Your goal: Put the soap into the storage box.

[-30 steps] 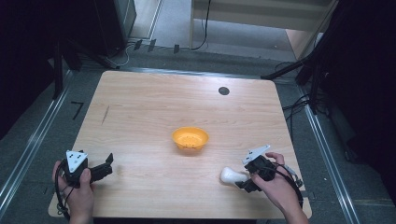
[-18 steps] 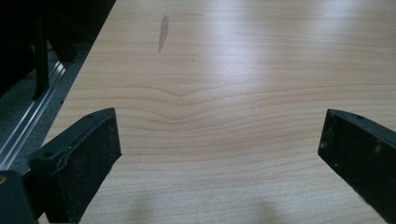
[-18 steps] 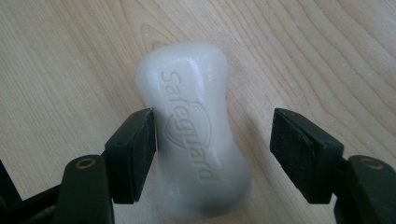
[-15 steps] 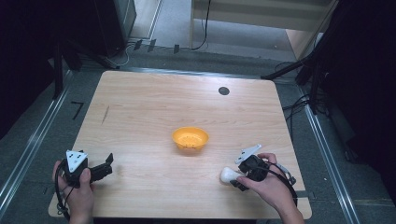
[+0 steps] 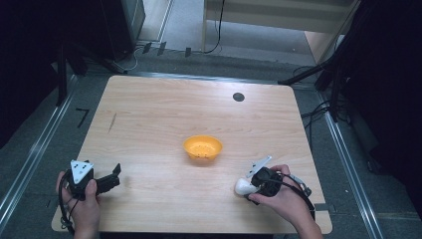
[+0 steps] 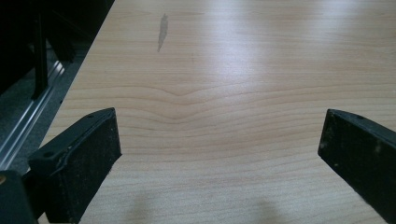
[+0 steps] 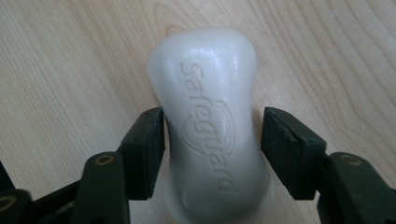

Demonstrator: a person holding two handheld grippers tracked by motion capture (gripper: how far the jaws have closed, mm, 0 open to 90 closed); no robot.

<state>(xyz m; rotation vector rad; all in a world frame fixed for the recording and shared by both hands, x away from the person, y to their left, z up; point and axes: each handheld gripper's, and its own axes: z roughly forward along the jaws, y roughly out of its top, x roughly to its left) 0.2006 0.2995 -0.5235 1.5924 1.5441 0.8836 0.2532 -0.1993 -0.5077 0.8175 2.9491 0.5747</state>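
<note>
The right gripper [image 7: 212, 140] has just been closing its jaws, now flanking the soap [image 7: 210, 135] between them, while the left gripper [image 6: 219, 144] gapes wide over bare table [image 6: 224, 70].

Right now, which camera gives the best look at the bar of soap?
The right gripper view: the white soap bar lies close up between the jaws, its embossed lettering readable. The high view shows it as a small white lump at the right gripper, near the table's front edge.
</note>
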